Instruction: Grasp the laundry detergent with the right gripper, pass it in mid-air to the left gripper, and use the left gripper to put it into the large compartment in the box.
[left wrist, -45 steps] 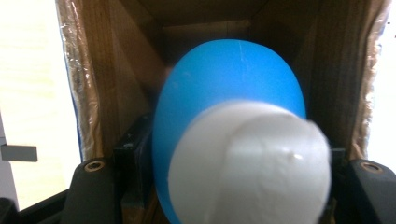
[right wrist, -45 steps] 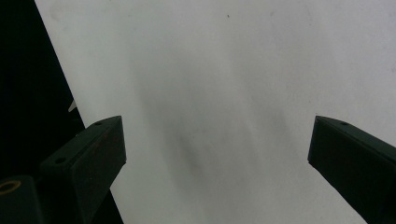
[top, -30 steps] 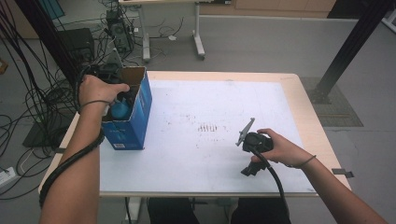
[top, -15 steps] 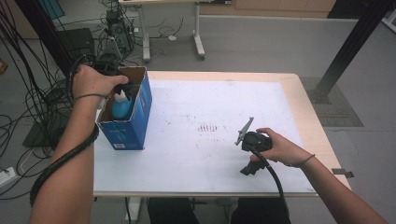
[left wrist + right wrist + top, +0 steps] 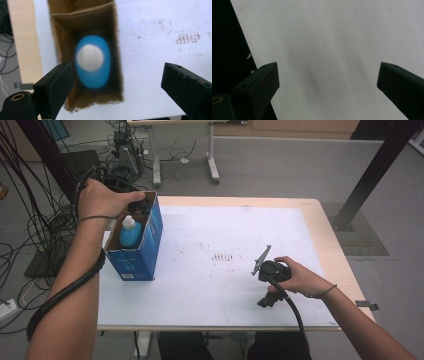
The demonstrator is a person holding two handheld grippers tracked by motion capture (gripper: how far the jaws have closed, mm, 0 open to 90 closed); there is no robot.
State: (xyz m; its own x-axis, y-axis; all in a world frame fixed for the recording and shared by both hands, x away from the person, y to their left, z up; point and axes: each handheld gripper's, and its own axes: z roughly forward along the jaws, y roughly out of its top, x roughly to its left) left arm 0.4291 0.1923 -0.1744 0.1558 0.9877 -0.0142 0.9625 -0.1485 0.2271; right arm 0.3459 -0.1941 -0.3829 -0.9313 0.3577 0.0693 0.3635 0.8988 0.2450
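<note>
The left gripper (image 5: 115,82) has just been opening its jaws and now stands wide above the blue box (image 5: 145,245), with nothing pressed between its pads; against the frames from 1 second ago, when the hand sat low over the box's mouth, it has come up and off. The blue bottle (image 5: 93,64) with its white cap stands upright inside the box, loose of the jaws, so the placing looks done and the release clean. The box stands at the left edge of the table (image 5: 280,220). The right gripper (image 5: 265,270) rests on the table in the person's right hand, jaws apart and empty, where it lay before. The bottle is blurred in the left gripper view, so its label and exact seating, probably flat on the bottom, cannot be made out.
</note>
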